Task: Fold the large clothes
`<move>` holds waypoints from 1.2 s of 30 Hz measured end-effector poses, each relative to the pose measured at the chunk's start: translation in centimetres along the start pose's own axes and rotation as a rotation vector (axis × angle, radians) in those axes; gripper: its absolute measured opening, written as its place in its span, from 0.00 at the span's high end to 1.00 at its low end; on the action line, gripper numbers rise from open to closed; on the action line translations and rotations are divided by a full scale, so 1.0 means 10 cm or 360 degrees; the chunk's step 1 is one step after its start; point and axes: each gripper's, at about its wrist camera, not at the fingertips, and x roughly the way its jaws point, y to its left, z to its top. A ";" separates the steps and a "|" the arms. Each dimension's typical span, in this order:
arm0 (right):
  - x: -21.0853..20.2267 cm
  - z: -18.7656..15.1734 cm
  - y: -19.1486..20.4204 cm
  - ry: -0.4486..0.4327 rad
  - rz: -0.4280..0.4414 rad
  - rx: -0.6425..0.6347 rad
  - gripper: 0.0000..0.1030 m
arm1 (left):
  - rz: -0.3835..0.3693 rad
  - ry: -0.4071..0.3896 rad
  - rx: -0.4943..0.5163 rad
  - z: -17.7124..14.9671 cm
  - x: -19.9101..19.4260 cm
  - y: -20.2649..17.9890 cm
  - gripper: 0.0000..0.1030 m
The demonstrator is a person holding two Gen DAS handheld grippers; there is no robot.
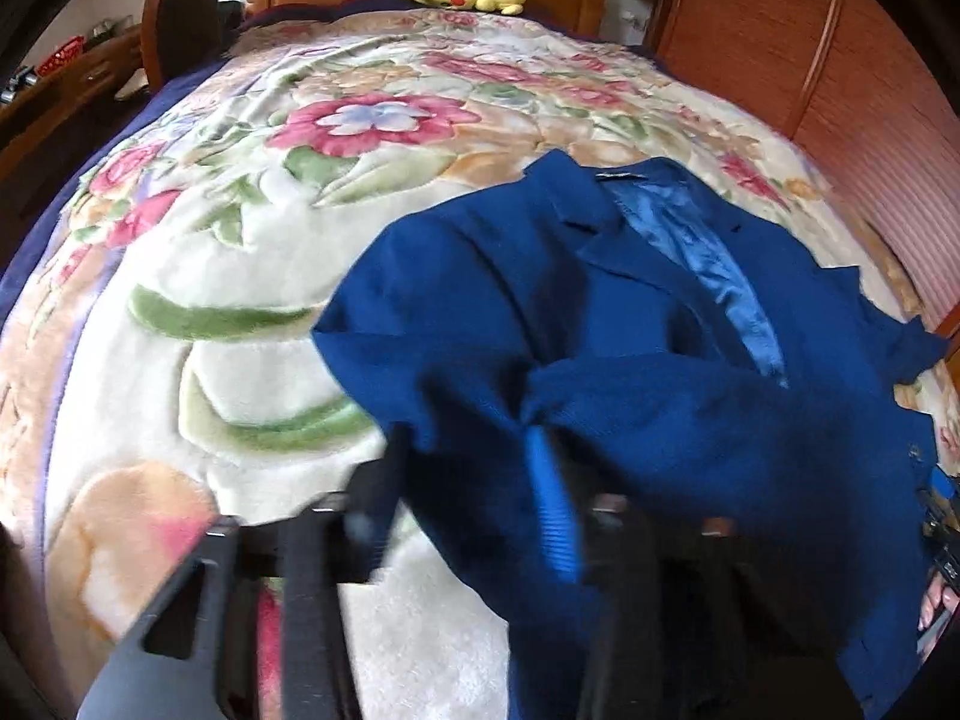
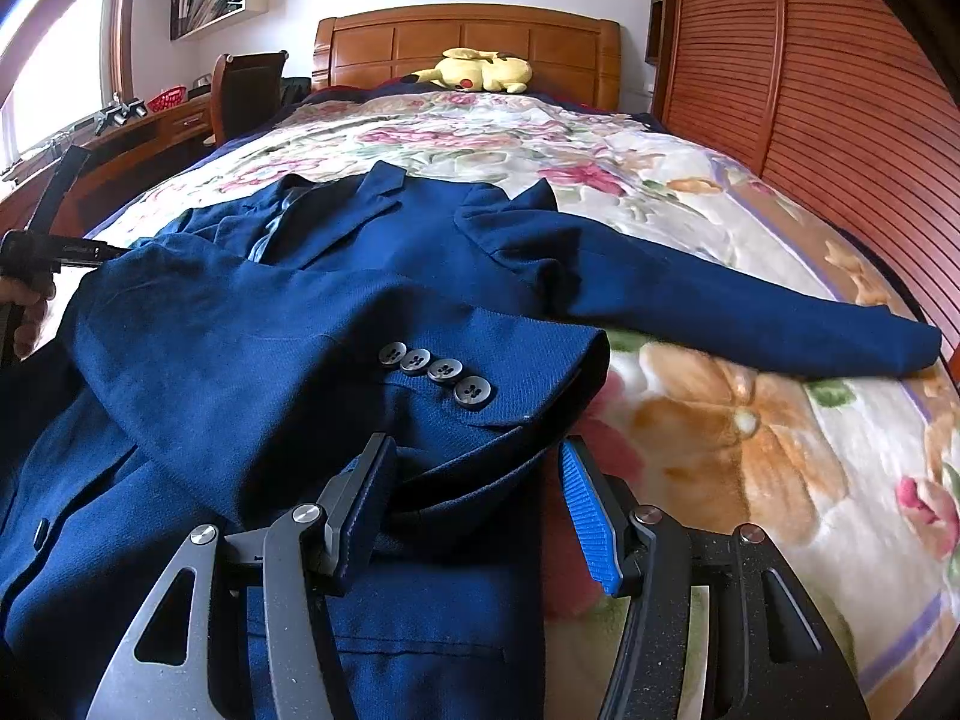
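A dark blue suit jacket (image 2: 312,312) lies face up on the flowered bed blanket (image 2: 750,420), collar toward the headboard. One sleeve (image 2: 720,300) stretches out to the right. The other sleeve, with several grey cuff buttons (image 2: 438,369), is folded across the jacket front. My right gripper (image 2: 477,498) is open, its jaws standing either side of that cuff's edge. My left gripper (image 1: 468,480) has its jaws apart with jacket fabric (image 1: 600,330) draped over and between them; the view is blurred. The left gripper also shows in the right wrist view (image 2: 54,252) at the jacket's left side.
A yellow plush toy (image 2: 480,69) lies by the wooden headboard (image 2: 468,36). A slatted wooden wardrobe (image 2: 810,90) runs along the bed's right side. A desk and chair (image 2: 240,90) stand to the left of the bed.
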 end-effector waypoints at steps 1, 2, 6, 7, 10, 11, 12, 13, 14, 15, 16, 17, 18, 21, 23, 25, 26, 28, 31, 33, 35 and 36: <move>0.00 0.00 0.00 0.0001 0.0001 -0.0001 0.44 | 0.0016 0.0003 0.0007 0.02 0.00 -0.01 0.80; 0.00 0.00 0.00 0.0001 0.0000 0.0000 0.44 | 0.0021 -0.0001 0.0008 0.03 0.00 0.00 0.88; -0.01 0.01 0.00 0.0002 0.0012 0.0009 0.44 | 0.0054 -0.0079 0.0060 0.09 -0.11 -0.02 0.96; -0.02 0.02 -0.01 0.0002 0.0018 0.0007 0.44 | 0.0056 -0.0107 0.0067 0.12 -0.16 0.00 0.96; -0.16 0.03 -0.04 -0.0066 0.0023 0.0023 0.44 | 0.0146 -0.0203 0.0069 0.24 -0.28 0.08 0.97; -0.22 0.04 -0.05 -0.0091 0.0021 0.0024 0.44 | 0.0209 -0.0241 0.0073 0.29 -0.33 0.12 0.97; -0.27 0.04 -0.05 -0.0108 0.0027 0.0027 0.44 | 0.0265 -0.0274 0.0063 0.37 -0.38 0.18 0.97; -0.31 0.04 -0.04 -0.0115 0.0039 0.0028 0.44 | 0.0251 -0.0260 0.0048 0.42 -0.39 0.23 0.97; -0.33 0.03 -0.03 -0.0114 0.0048 0.0017 0.44 | 0.0240 -0.0243 0.0047 0.45 -0.39 0.26 0.97; -0.33 0.02 -0.01 -0.0108 0.0046 -0.0002 0.44 | 0.0243 -0.0228 0.0061 0.46 -0.39 0.26 0.97; -0.33 0.01 0.01 -0.0101 0.0036 -0.0026 0.44 | 0.0255 -0.0229 0.0090 0.45 -0.40 0.24 0.97; -0.33 0.01 0.02 -0.0099 0.0024 -0.0046 0.44 | 0.0260 -0.0232 0.0103 0.45 -0.41 0.23 0.97; -0.34 0.00 0.02 -0.0098 0.0015 -0.0056 0.44 | 0.0255 -0.0233 0.0100 0.43 -0.42 0.22 0.97; -0.36 -0.02 0.02 -0.0099 0.0013 -0.0059 0.44 | 0.0259 -0.0230 0.0088 0.33 -0.49 0.18 0.96; -0.38 -0.02 0.02 -0.0100 0.0006 -0.0068 0.44 | 0.0264 -0.0256 0.0128 0.23 -0.59 0.11 0.94; -0.42 -0.03 0.03 -0.0102 0.0002 -0.0078 0.44 | 0.0232 -0.0305 0.0172 0.14 -0.77 0.02 0.82; -0.45 -0.04 0.03 -0.0101 -0.0003 -0.0082 0.44 | 0.0214 -0.0329 0.0186 0.10 -0.86 -0.03 0.73; -0.50 -0.05 0.03 -0.0112 -0.0006 -0.0082 0.44 | 0.0151 -0.0369 0.0220 0.01 -1.06 -0.13 0.57; -0.60 -0.07 0.01 -0.0127 -0.0013 -0.0078 0.44 | 0.0061 -0.0446 0.0260 -0.12 -1.36 -0.31 0.23; -0.68 -0.09 -0.01 -0.0139 -0.0018 -0.0074 0.44 | 0.0054 -0.0509 0.0285 -0.20 -1.53 -0.43 0.21; -0.77 -0.12 -0.03 -0.0149 -0.0025 -0.0071 0.44 | 0.0065 -0.0543 0.0293 -0.27 -1.65 -0.54 0.19; -0.82 -0.14 -0.03 -0.0154 -0.0027 -0.0071 0.44 | 0.0053 -0.0551 0.0293 -0.29 -1.69 -0.58 0.19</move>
